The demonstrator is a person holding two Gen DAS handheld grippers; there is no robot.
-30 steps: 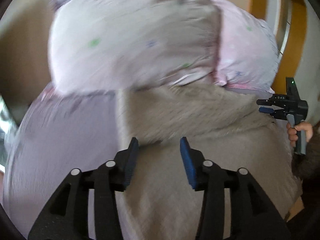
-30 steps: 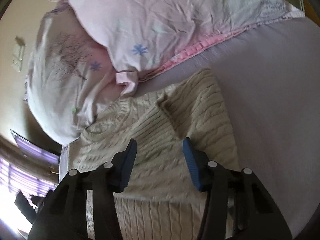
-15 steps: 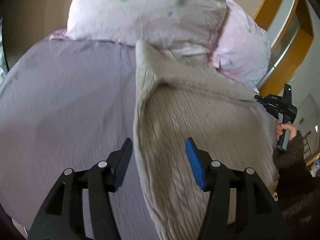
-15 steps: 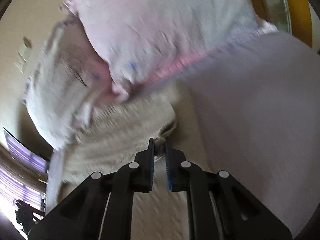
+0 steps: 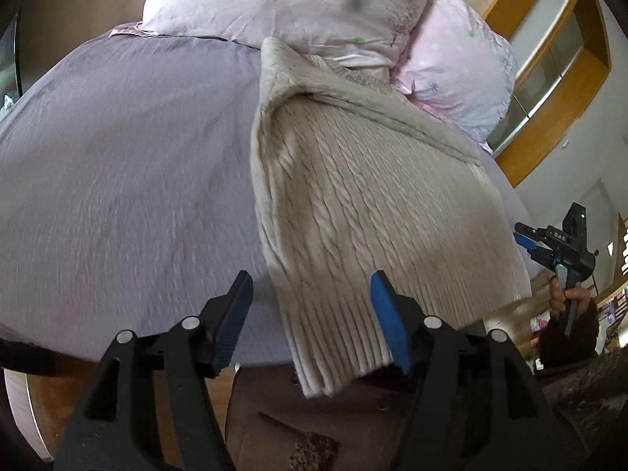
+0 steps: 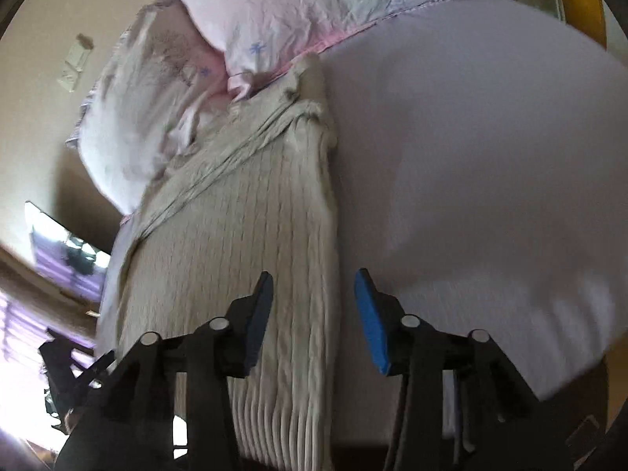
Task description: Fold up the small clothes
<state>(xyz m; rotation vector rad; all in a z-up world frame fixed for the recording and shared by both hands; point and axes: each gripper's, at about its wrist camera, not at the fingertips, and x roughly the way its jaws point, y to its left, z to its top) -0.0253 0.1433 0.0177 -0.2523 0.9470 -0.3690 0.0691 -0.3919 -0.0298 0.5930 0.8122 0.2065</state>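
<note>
A cream cable-knit sweater [image 5: 365, 196] lies on the lilac bed sheet [image 5: 117, 165], folded lengthwise, its ribbed hem hanging over the bed's near edge. My left gripper [image 5: 310, 306] is open and empty, just above the hem's left corner. The right gripper shows at the far right of the left wrist view [image 5: 530, 241], held off the sweater's right side. In the right wrist view the sweater [image 6: 243, 243] lies left of centre. My right gripper [image 6: 312, 306] is open over its right folded edge, holding nothing.
Two pink flowered pillows [image 5: 298, 4] lie at the head of the bed, touching the sweater's top; they also show in the right wrist view [image 6: 282, 11]. A wooden window frame [image 5: 549, 90] stands at the right. Brown floor [image 5: 255, 412] lies below the bed edge.
My right gripper was shut on a sweater fold half a second ago; it has opened and drawn back toward the hem. My left gripper has pulled back to the bed's near edge, still open.
</note>
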